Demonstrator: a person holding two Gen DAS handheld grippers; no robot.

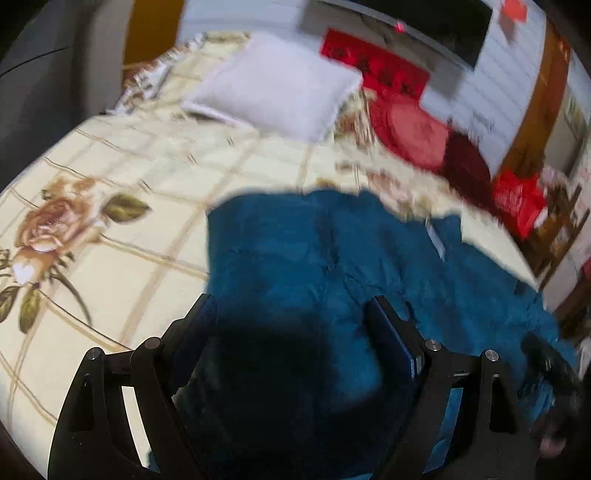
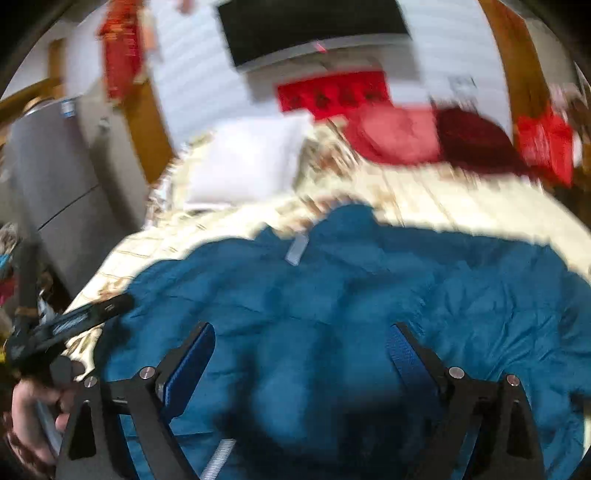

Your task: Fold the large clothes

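Garment: blue fleece garment, spread at the near edge of the bed.
Left hand-held gripper: jaws apart, empty, over the fleece.
Right hand-held gripper: jaws apart, empty.
Pillow: white, at the bed's far edge.

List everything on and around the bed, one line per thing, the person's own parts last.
Garment: one, teal-blue, spread on near bed.
Bedspread: one, cream with roses, covering bed.
Pillow: one, white, far end.
Cushions: two, red and dark red, right of pillow.
Screen: one, black, on far wall.
Left hand-held gripper: black, open, over garment.
Right hand-held gripper: black, blue pads, open, over garment.
Hand: one, lower left of right view.
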